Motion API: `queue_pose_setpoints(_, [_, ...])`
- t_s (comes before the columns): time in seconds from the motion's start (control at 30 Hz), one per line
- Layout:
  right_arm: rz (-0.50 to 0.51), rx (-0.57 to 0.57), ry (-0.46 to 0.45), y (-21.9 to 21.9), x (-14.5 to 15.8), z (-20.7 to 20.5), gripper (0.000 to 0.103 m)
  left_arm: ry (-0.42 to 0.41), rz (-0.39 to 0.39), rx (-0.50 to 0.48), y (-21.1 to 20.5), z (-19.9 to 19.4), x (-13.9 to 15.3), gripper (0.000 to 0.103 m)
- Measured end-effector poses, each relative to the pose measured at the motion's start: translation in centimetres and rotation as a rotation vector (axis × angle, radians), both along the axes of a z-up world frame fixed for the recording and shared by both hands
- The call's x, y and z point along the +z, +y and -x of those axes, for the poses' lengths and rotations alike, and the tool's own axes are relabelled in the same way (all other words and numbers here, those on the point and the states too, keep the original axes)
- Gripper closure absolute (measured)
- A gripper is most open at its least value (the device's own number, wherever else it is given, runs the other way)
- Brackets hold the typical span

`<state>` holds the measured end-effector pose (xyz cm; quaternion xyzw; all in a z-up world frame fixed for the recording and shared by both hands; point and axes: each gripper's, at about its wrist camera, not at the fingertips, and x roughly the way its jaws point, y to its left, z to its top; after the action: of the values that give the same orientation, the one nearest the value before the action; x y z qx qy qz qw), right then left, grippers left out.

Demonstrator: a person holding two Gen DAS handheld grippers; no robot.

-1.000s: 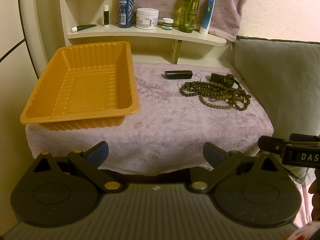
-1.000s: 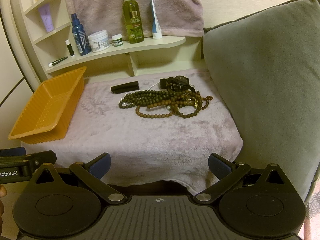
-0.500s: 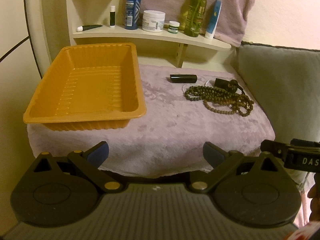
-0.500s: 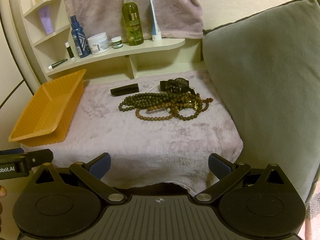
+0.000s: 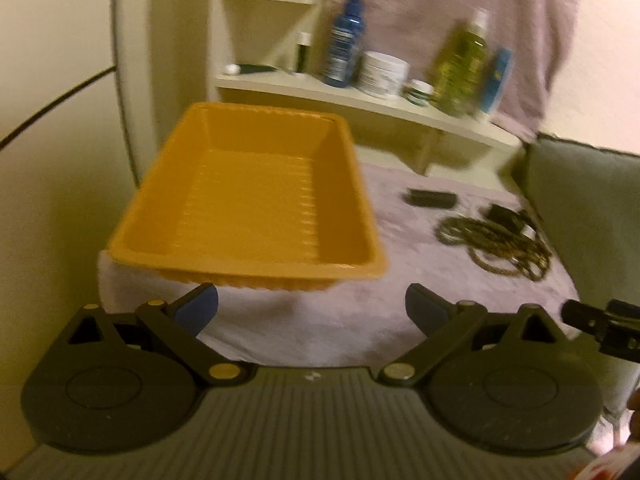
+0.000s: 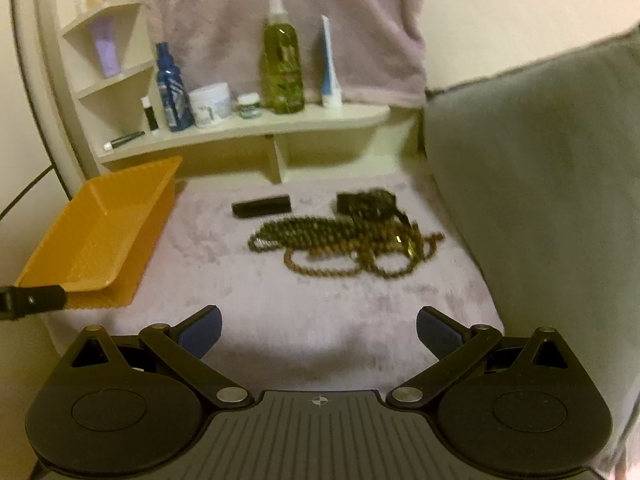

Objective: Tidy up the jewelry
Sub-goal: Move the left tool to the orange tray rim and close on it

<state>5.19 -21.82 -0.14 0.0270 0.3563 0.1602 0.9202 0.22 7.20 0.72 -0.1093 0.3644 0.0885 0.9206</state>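
Left gripper [image 5: 312, 306] jaws wide, empty | right gripper [image 6: 319, 330] jaws wide, empty | beaded necklaces [image 6: 344, 242] heaped on tabletop [image 6: 280, 300] | orange tray [image 5: 256, 200] well apart

the left gripper [image 5: 312, 304] is held level with its jaws spread wide and nothing between the blue pads [image 5: 198, 308]. the right gripper [image 6: 319, 330] is spread just as wide, also empty, its pads [image 6: 436, 332] well apart. each gripper's tip shows at the edge of the other's view.
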Motion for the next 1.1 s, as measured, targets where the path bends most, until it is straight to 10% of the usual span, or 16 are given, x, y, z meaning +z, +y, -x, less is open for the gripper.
queue_pose_setpoints(0.4, [0.015, 0.035, -0.032, 2.3, -0.4, -1.9, 0.0, -0.049, -0.054, 0.179, 9.0, -0.2, -1.3, 0.017])
queue_pose_setpoints(1.1, [0.08, 0.02, 0.038, 5.1, -2.6, -5.3, 0.0, -0.08, 0.15, 0.171, 14.2, -3.1, -6.2, 0.07])
